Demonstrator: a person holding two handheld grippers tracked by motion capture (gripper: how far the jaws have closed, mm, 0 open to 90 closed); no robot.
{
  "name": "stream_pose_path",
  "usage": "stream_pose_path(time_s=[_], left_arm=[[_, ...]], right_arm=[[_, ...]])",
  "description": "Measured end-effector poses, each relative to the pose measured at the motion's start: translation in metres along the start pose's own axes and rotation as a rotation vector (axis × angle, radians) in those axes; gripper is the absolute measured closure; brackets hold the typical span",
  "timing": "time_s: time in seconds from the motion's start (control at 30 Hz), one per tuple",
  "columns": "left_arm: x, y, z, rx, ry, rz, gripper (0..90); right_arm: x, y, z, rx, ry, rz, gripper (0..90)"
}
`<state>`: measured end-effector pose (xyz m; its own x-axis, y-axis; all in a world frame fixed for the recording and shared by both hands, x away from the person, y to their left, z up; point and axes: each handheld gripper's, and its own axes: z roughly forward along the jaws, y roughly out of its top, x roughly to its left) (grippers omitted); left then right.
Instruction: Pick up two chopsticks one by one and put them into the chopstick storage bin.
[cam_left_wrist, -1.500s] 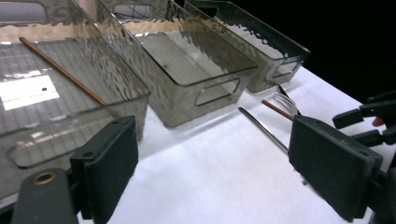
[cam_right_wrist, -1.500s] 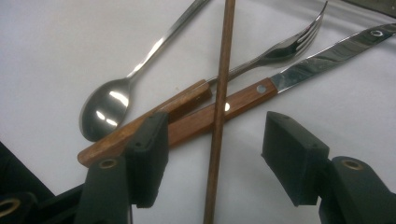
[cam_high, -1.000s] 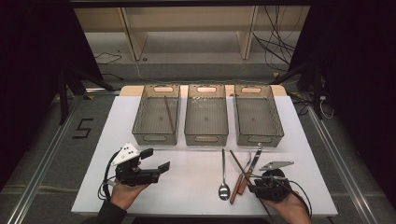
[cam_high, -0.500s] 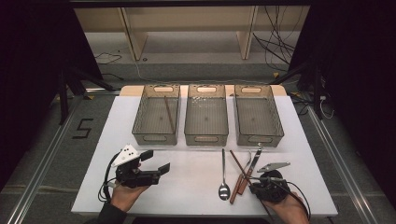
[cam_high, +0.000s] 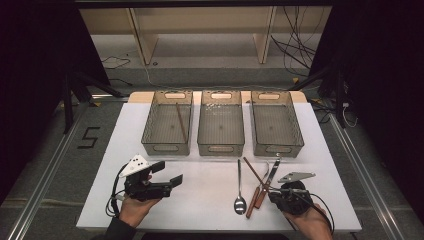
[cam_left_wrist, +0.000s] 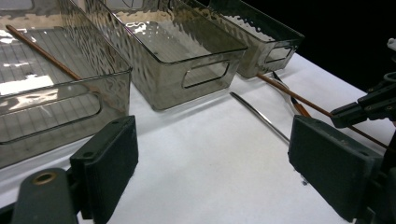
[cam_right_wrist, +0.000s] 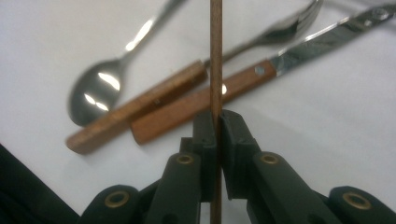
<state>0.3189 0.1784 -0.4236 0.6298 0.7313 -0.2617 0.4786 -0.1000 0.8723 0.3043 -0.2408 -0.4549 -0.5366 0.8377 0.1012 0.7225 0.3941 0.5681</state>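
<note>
Brown wood in black jaws: the right gripper (cam_right_wrist: 217, 122) has just been closing and now pinches a thin chopstick (cam_right_wrist: 215, 56) between its pads, right at the near end of the cutlery pile. The chopstick lies slanted on the white table (cam_high: 210, 195), its far tip pointing toward the bins. To do this cleanly, I would lift straight up first, keeping the stick level so the long free end does not swing.

A matching chopstick (cam_high: 181, 122) already sits in the left bin (cam_high: 150, 131), so that looks like the destination. In the way: the knife (cam_right_wrist: 261, 79) and fork (cam_right_wrist: 280, 29) lie under the stick, the spoon (cam_high: 240, 192) just left of it, and the middle bin (cam_high: 221, 148) stands between pile and left bin. The left gripper (cam_high: 170, 175) waits left of the pile, jaws wide apart, holding nothing.
</note>
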Motion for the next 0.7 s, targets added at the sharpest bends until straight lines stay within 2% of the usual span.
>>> stream_pose_path(time_s=[0.13,0.23,0.33,0.5,0.7], left_arm=[[-0.005,0.004,0.003,0.021,0.002,-0.003,15.6],[-0.010,0.009,0.006,0.024,-0.033,-0.033,15.7],[-0.017,0.012,0.014,0.051,-0.083,-0.068,15.8],[-0.024,0.016,0.027,0.084,-0.136,-0.122,16.0],[-0.029,0.029,0.041,0.087,-0.164,-0.164,16.9]], right_arm=[[0.007,0.007,-0.004,-0.057,0.005,-0.026,85.5],[0.014,0.014,-0.007,-0.103,0.018,-0.039,85.5],[0.022,0.022,-0.010,-0.147,0.037,-0.057,85.5],[0.039,0.036,-0.007,-0.174,0.066,-0.101,85.5],[0.053,0.048,-0.003,-0.210,0.091,-0.134,85.4]])
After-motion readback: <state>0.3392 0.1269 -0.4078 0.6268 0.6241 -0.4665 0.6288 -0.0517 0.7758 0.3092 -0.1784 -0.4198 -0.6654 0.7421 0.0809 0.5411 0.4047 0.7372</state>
